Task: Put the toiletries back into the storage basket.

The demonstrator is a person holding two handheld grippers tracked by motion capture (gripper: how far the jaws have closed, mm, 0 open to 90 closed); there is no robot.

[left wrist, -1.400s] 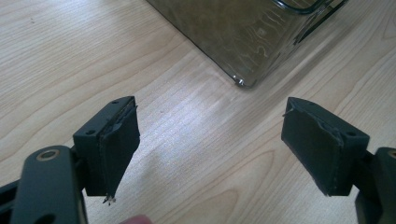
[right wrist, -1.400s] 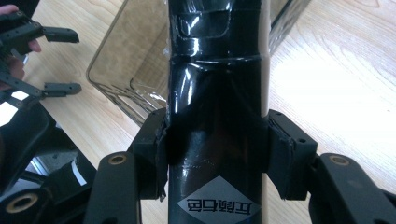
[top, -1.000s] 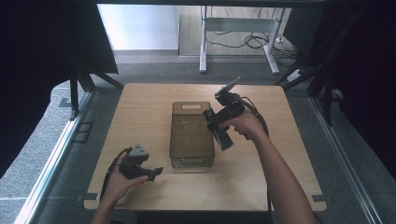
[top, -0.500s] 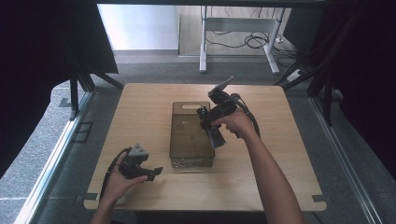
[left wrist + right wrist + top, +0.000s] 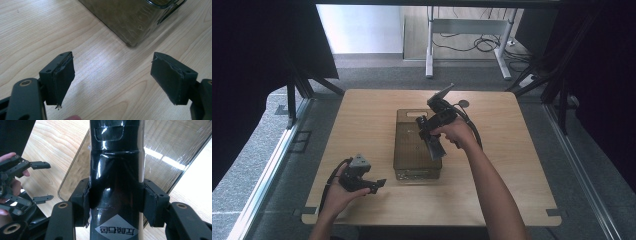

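A clear smoky plastic bin [image 5: 412,152] stands in the middle of the wooden table [image 5: 522,170]. My right gripper [image 5: 433,131] hangs over the bin's right part, shut on a glossy black bottle [image 5: 116,177] with a diamond label; in the high view the bottle [image 5: 435,146] slants down toward the bin. In the right gripper view both pads [image 5: 86,205] press its sides. My left gripper [image 5: 374,184] rests low at the table's front left, open, with nothing between its fingers [image 5: 61,77]. A corner of the bin [image 5: 130,22] lies ahead of it.
The table's front edge runs close under the left hand [image 5: 337,197]. A small round disc [image 5: 463,104] lies at the back of the table behind the bin. Beyond the far edge stands a desk frame with cables [image 5: 482,42] on the floor.
My right gripper has carried the black bottle leftward and a little nearer, from beside the bin's right wall to over the bin. The left gripper has stayed put.
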